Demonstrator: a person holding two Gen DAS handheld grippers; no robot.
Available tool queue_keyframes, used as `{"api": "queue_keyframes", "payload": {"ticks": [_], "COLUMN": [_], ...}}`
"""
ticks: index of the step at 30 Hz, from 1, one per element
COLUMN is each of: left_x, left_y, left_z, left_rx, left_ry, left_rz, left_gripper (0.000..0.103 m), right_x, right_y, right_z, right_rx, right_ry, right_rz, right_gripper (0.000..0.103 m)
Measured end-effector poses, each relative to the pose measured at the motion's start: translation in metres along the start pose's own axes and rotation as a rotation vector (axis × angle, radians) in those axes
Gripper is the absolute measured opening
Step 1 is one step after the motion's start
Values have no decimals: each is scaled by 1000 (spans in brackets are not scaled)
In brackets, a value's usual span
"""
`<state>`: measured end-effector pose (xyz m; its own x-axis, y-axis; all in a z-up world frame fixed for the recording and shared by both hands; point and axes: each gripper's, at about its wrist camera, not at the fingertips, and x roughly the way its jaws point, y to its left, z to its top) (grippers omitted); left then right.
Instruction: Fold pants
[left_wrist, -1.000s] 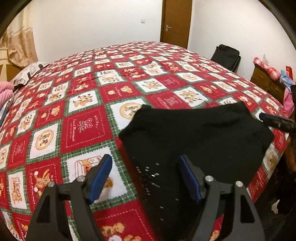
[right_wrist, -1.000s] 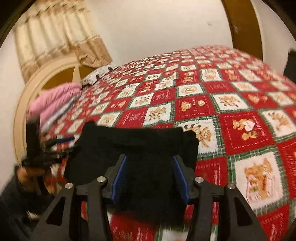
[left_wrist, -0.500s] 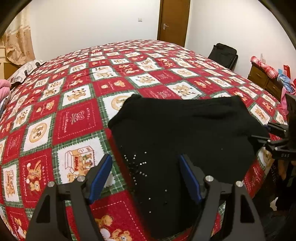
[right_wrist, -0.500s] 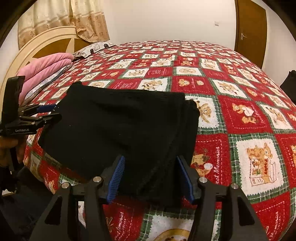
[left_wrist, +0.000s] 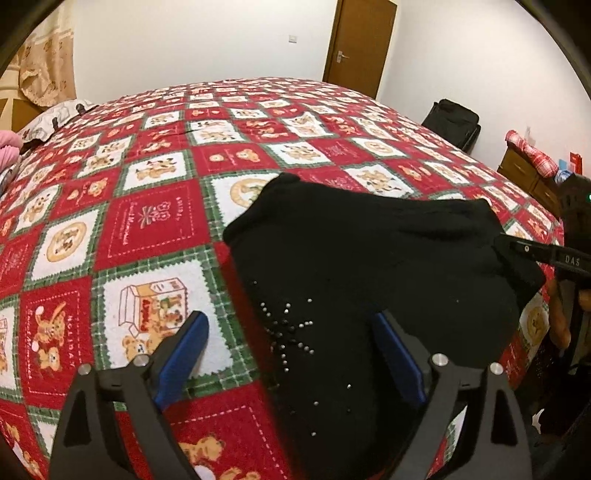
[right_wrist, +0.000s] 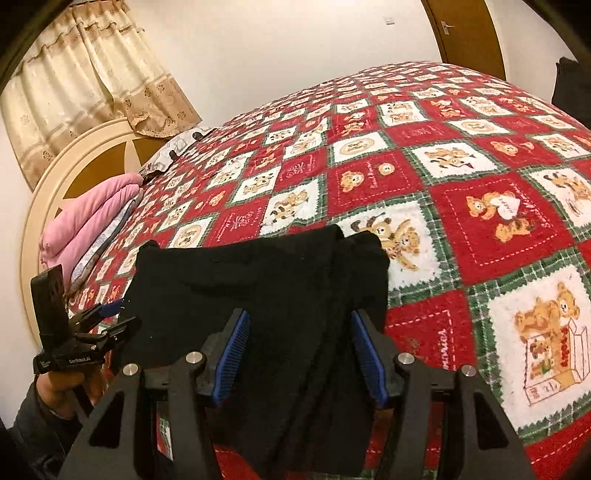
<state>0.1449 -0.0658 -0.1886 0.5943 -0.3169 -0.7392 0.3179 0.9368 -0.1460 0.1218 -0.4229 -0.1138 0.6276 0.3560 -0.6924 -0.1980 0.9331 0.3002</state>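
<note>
Black pants (left_wrist: 369, 258), folded into a wide pad with small metal studs on the near part, lie on the red patchwork quilt (left_wrist: 147, 229) at the bed's near edge. My left gripper (left_wrist: 291, 343) hovers over their left edge; its jaws are opening, with the edge of the cloth below the gap and neither pad pressing it. My right gripper (right_wrist: 301, 350) stands open low over the right part of the pants (right_wrist: 258, 280), its blue pads either side of the folded layers. Each gripper also shows in the other view: the right gripper (left_wrist: 535, 254) and the left gripper (right_wrist: 103, 321).
A pink folded blanket (right_wrist: 92, 229) and a pillow (right_wrist: 177, 151) lie by the round headboard (right_wrist: 48, 184). A black bag (left_wrist: 452, 122) and a wooden dresser (left_wrist: 524, 173) with clothes stand by the far wall, next to a brown door (left_wrist: 362, 44). A hand (right_wrist: 59, 384) holds the left gripper.
My left jaws have spread wider. The right gripper has rolled and come down closer over the pants' right side.
</note>
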Motion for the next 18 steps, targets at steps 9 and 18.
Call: {"api": "queue_keyframes", "payload": {"ticks": [9, 18], "left_x": [4, -4], "left_y": [-3, -14], "left_z": [1, 8], "left_rx": [-3, 27], "left_ry": [-9, -39], "left_rz": [-18, -138], "left_gripper": [94, 16], "right_x": [1, -6], "right_y": [12, 39], "right_z": [-9, -4], "right_rx": [-64, -117], "right_ry": [10, 2], "right_rz": [-9, 101], "right_gripper": [59, 20]}}
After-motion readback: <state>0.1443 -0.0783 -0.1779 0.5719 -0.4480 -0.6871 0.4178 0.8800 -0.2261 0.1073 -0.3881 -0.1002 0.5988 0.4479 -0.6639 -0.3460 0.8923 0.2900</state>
